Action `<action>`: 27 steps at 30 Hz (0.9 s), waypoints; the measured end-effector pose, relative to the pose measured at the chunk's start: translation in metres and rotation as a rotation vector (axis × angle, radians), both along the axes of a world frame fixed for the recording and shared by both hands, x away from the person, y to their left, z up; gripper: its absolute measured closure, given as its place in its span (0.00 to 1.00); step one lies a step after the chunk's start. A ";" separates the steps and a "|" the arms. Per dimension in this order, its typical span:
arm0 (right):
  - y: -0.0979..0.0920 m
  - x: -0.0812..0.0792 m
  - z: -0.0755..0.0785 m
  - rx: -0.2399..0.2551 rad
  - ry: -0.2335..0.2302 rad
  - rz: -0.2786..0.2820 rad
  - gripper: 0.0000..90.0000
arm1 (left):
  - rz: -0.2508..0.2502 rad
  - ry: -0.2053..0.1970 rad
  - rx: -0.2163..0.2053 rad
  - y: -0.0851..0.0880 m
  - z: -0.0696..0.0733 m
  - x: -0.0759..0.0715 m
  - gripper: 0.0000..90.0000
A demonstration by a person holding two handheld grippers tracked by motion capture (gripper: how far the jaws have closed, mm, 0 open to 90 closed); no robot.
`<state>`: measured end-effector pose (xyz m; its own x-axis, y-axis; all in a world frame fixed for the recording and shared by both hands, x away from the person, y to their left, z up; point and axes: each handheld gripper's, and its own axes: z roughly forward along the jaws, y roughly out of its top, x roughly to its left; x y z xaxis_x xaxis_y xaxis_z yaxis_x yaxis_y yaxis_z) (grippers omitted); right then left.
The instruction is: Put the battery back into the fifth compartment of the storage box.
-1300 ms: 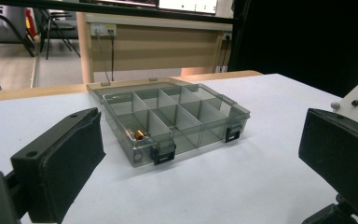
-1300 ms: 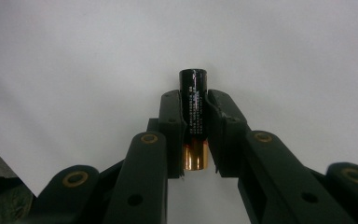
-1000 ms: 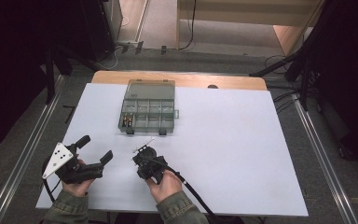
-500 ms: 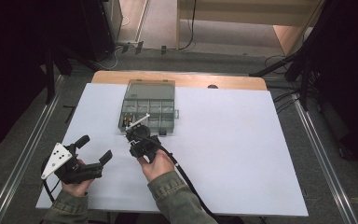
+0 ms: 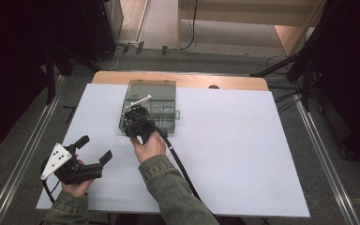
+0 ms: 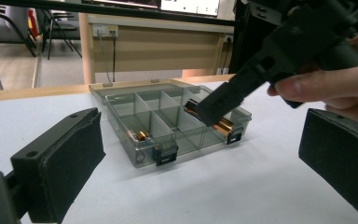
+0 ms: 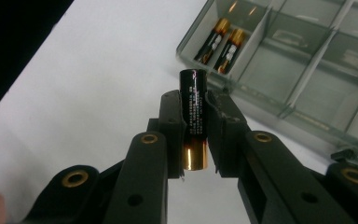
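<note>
One battery [image 7: 194, 119], black with a copper end, is clamped between the right gripper's [image 7: 195, 135] jaws and sticks out past the tips. It hangs just over the front-left edge of the clear compartment box [image 5: 165, 89], lid open. Two more batteries [image 7: 220, 41] lie side by side in one corner compartment; the other compartments in view look empty. One box on the white table [image 5: 243, 150]. Left gripper [image 5: 92, 149] sits near the table's front-left corner, well apart from the box, jaws wide apart, nothing between them.
</note>
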<state>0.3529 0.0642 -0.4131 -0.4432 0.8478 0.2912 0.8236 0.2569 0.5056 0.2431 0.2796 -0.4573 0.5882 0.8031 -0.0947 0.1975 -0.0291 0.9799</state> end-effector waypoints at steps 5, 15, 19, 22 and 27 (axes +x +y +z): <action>-0.002 0.011 -0.004 0.049 0.023 -0.029 0.86 | -0.001 0.001 -0.001 0.000 0.000 0.001 0.00; -0.007 0.034 -0.017 0.274 0.071 -0.149 0.86 | -0.005 0.001 0.001 -0.001 -0.001 0.001 0.00; -0.011 0.047 -0.025 0.346 0.118 -0.213 0.86 | -0.007 0.001 0.000 -0.002 -0.001 0.002 0.00; -0.010 0.053 -0.030 0.360 0.136 -0.240 0.86 | -0.008 0.002 0.002 -0.002 -0.001 0.002 0.00; -0.007 0.064 -0.034 0.352 0.150 -0.275 0.86 | -0.007 0.001 -0.003 -0.002 -0.001 0.002 0.00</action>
